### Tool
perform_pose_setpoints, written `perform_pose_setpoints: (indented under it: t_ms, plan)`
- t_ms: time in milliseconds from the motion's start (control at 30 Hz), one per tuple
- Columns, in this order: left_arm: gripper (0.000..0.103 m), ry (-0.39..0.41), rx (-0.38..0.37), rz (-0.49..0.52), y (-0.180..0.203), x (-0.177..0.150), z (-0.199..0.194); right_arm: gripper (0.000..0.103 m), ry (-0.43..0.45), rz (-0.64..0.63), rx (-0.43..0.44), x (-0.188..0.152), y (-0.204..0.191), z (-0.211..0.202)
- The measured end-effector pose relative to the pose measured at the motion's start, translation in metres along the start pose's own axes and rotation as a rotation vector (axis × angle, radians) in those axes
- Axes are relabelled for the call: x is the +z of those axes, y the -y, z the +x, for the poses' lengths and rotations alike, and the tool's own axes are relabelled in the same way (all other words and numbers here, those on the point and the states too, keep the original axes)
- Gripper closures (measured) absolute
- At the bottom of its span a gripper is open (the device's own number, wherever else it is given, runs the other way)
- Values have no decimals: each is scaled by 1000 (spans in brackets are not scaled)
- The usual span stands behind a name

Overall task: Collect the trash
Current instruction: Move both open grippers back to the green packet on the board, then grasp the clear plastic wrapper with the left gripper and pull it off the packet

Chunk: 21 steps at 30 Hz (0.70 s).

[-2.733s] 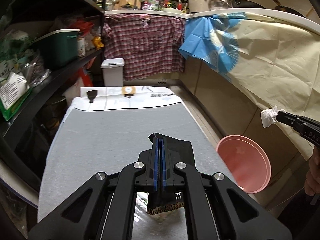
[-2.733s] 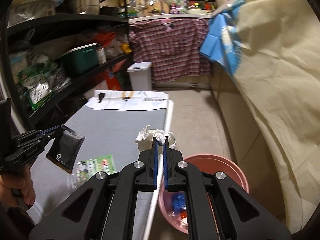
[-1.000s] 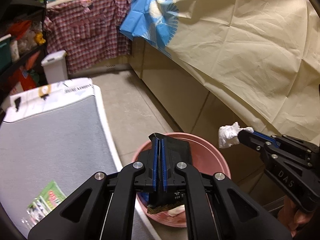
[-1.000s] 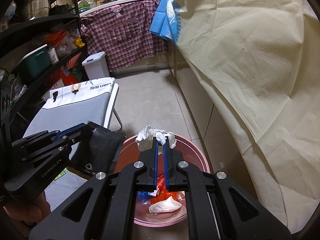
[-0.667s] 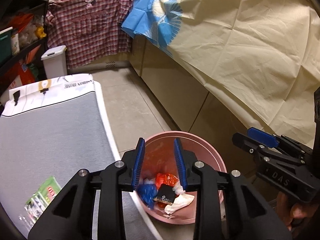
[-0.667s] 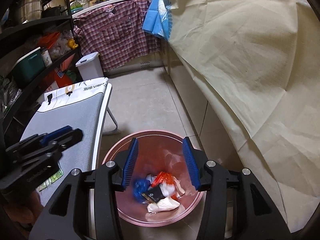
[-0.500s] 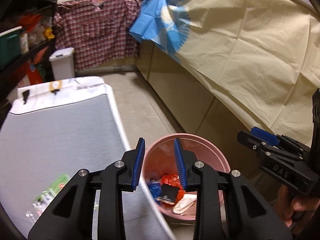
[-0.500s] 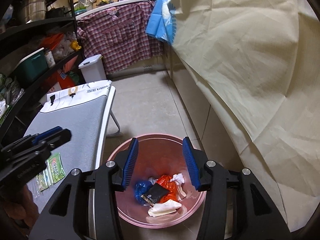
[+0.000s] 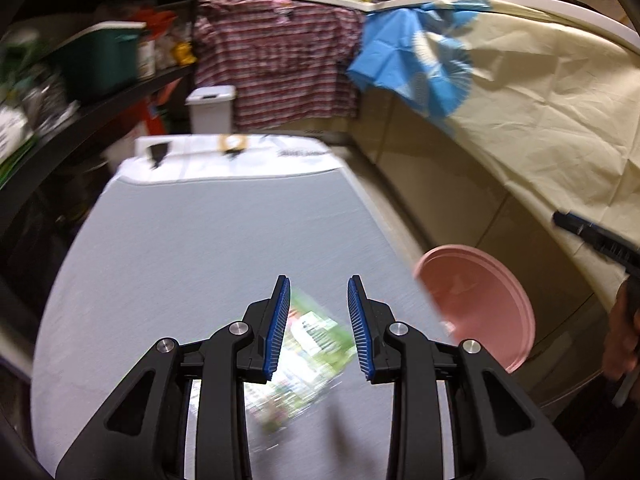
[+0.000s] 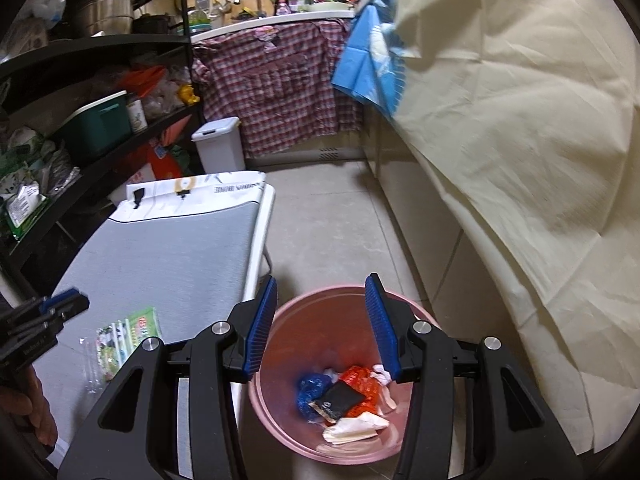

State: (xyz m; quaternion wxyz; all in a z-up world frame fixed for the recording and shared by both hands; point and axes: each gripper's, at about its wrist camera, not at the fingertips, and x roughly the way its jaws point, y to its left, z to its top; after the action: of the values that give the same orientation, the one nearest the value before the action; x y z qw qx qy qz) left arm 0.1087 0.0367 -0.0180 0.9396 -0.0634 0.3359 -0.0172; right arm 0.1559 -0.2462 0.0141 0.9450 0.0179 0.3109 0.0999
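A green and white wrapper [image 9: 304,354] lies on the grey table [image 9: 208,240], blurred, right under my open and empty left gripper [image 9: 318,320]. It also shows in the right wrist view [image 10: 126,334]. My right gripper [image 10: 322,324] is open and empty above the pink bin [image 10: 332,304] on the floor. The bin holds a black packet [image 10: 338,400], blue and red wrappers and white tissue [image 10: 352,428]. In the left wrist view the bin [image 9: 476,300] stands right of the table.
A black shelf rack [image 10: 80,120] with boxes and bags lines the left side. A white lidded bin [image 10: 220,144] stands beyond the table. Cream cloth [image 10: 520,140] drapes the counter on the right. A tiled floor strip [image 10: 340,220] runs between table and counter.
Both grippers opened and dropped the black packet and the tissue into the pink bin. My left gripper then swung left, back over the table and the green wrapper.
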Motion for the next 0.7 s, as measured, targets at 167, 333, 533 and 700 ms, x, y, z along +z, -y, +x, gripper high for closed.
perform_pose_setpoints:
  t_ms: [167, 333, 533, 700]
  plan:
    - [73, -40, 24, -73, -46, -24, -12, 56, 19, -33, 34, 4, -28, -2]
    - [68, -96, 29, -83, -67, -47, -8, 56, 18, -73, 66, 6, -57, 1]
    - [66, -193, -2, -118, -77, -68, 10, 56, 10, -128, 84, 3, -83, 7]
    - [65, -234, -39, -171, -83, -73, 19, 56, 4, -166, 84, 0, -90, 9]
